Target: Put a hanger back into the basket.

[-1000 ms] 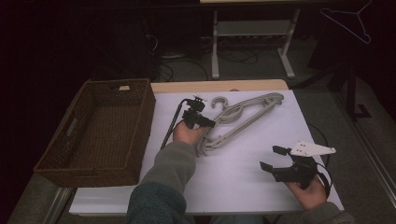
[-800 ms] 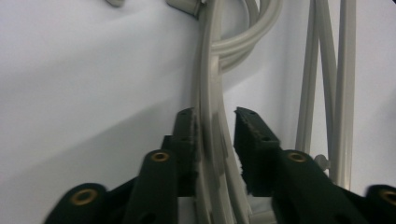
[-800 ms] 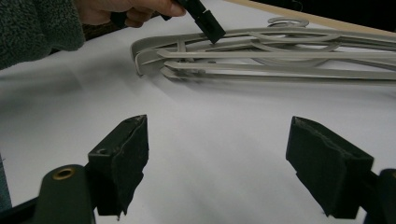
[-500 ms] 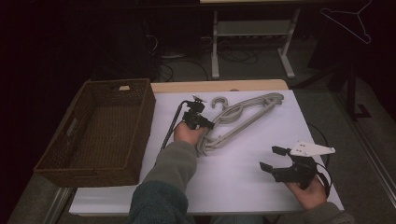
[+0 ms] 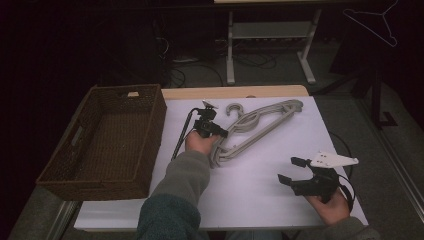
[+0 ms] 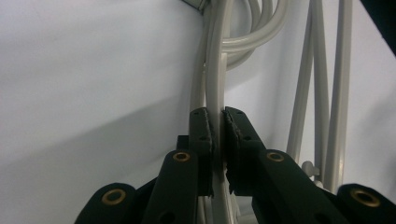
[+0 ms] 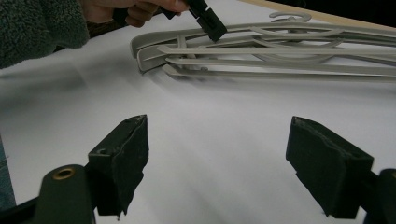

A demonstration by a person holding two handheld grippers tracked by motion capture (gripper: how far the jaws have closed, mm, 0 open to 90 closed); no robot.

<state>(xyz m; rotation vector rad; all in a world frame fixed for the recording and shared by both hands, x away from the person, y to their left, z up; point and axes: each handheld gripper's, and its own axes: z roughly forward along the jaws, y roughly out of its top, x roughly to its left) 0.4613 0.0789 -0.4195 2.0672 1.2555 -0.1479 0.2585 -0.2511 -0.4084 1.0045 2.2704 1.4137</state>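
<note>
The right tool [image 5: 289,170] sits nearest, jaws wide and empty, well apart from the hangers [image 5: 260,122]. Ahead of it the left tool [image 6: 217,135], whose jaws have just been closing, pinches one thin hanger bar on the bench [image 5: 260,200]. The hangers nest together, so lifting one may drag the others or slip it loose. Left of that tool, the basket [image 5: 155,112] looks empty.

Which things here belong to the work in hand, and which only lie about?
In the work: left gripper, shut on a bar of the grey hangers.
Lying about: wicker basket; right gripper, open over the white tabletop; wire hanger behind.
</note>
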